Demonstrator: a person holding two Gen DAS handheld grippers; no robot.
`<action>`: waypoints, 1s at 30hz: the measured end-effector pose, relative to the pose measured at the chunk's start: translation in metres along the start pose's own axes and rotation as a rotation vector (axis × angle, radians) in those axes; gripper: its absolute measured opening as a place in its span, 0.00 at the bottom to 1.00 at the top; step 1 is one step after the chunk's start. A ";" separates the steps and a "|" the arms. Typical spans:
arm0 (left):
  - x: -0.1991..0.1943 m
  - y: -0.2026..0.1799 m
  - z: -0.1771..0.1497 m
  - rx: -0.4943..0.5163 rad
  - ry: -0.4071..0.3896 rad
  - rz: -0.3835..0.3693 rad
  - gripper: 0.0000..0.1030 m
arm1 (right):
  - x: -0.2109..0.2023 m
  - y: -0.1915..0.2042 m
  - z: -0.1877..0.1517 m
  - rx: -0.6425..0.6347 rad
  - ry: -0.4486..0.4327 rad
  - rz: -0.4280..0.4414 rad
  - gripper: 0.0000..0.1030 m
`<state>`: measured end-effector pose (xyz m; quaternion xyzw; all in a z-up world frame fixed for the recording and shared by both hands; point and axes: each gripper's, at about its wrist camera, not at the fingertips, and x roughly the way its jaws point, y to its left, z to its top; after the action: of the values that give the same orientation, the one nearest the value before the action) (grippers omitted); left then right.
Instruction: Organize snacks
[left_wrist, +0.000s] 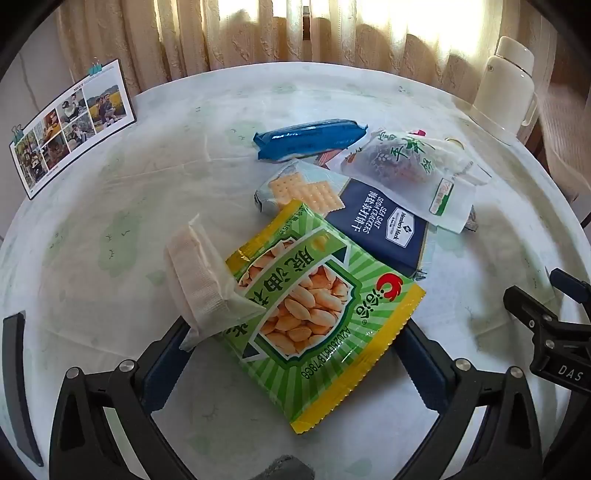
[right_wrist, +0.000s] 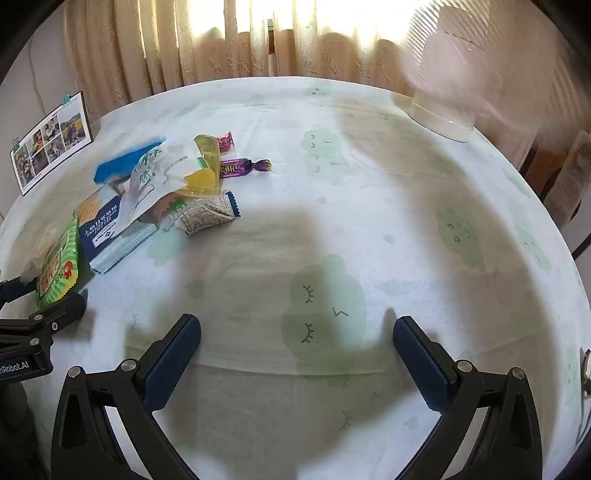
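Cream curtains glowed behind a round tabletop covered in a pale cloth printed with green clouds. Near the middle lay the snack pile. The left gripper hung over its near end with jaws spread to their widest, gripping nothing; a green peanut packet lay flat between the blue pads, its yellow-edged lower corner reaching toward the camera, and a small translucent pouch rested on its left side. Beyond it lay a navy sea-salt cracker pack, a clear-wrapped cracker sleeve, a white printed bag and a blue wrapped biscuit roll. The right gripper was likewise fully open and empty over bare cloth, the pile well off to its left, with a purple candy at its far edge.
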<state>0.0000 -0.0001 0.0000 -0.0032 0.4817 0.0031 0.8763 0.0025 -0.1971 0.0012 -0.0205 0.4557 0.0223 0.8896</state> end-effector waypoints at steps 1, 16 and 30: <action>0.000 0.000 0.000 0.000 0.000 0.000 1.00 | 0.000 0.000 0.000 0.001 -0.001 0.001 1.00; 0.001 0.001 0.002 0.002 -0.007 -0.002 1.00 | 0.000 0.000 0.000 0.000 0.000 0.000 1.00; 0.001 0.001 0.001 0.001 -0.010 0.000 1.00 | 0.000 0.001 0.000 0.000 -0.001 0.000 1.00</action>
<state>0.0016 0.0011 0.0001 -0.0027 0.4771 0.0027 0.8788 0.0025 -0.1965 0.0011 -0.0204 0.4554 0.0223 0.8898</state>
